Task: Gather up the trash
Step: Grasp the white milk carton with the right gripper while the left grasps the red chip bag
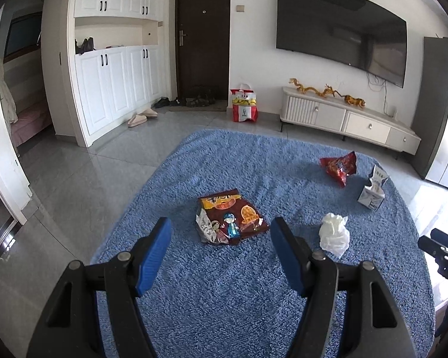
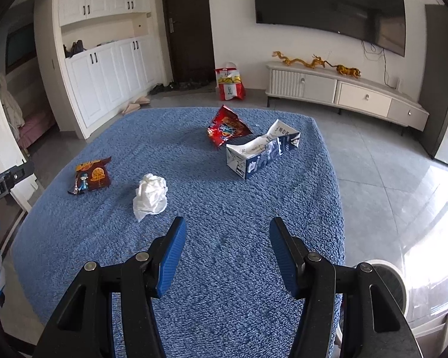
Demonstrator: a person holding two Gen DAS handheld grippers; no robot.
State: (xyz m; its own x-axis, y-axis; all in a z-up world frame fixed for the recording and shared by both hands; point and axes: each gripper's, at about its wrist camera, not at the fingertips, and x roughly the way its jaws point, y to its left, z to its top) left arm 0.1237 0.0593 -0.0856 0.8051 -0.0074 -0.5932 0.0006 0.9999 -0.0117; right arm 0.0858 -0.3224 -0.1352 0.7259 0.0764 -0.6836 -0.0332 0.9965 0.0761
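Both pairs of blue fingers (image 1: 153, 256) stand spread wide, holding nothing. Our left gripper (image 1: 221, 223) hovers over the brown snack bag (image 1: 231, 219) on the blue rug (image 2: 224, 208); our right gripper (image 2: 225, 222) hangs near the crumpled tissue (image 2: 150, 195). Farther off lie a red wrapper (image 2: 227, 128) and a torn carton (image 2: 261, 150) (possibly milk).

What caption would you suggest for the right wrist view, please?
Open right gripper above a blue rug strewn with tissue, milk carton and two snack wrappers.
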